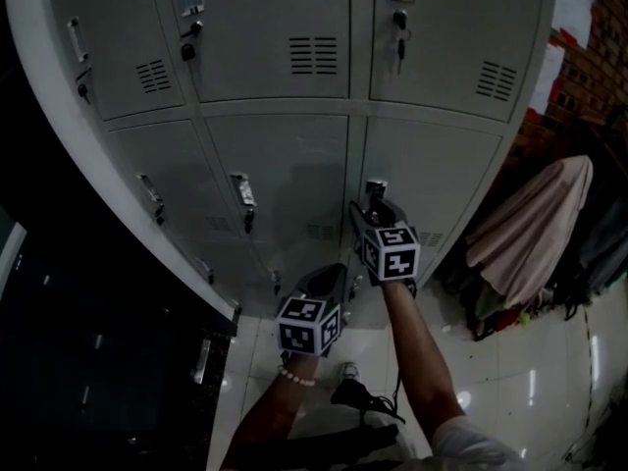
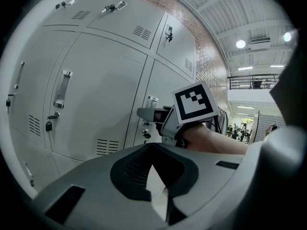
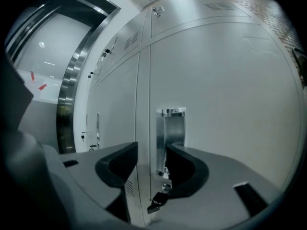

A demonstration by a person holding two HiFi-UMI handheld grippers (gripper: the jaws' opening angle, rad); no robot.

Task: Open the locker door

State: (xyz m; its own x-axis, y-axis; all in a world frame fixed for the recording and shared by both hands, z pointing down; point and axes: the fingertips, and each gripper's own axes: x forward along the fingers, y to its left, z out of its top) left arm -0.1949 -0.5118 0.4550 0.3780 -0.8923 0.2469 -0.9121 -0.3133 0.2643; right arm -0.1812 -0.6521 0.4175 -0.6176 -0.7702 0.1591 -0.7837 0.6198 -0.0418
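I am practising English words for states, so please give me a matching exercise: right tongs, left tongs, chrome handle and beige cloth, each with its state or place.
1 right tongs
2 left tongs
3 chrome handle
4 beige cloth

A draped beside the lockers
B shut, empty
C open
D upright on a grey door

Pairs: 1-C, 2-B, 3-D, 4-A

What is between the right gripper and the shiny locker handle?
Nothing. The right gripper view shows the right gripper with open jaws framing the handle, nothing else in the gap.
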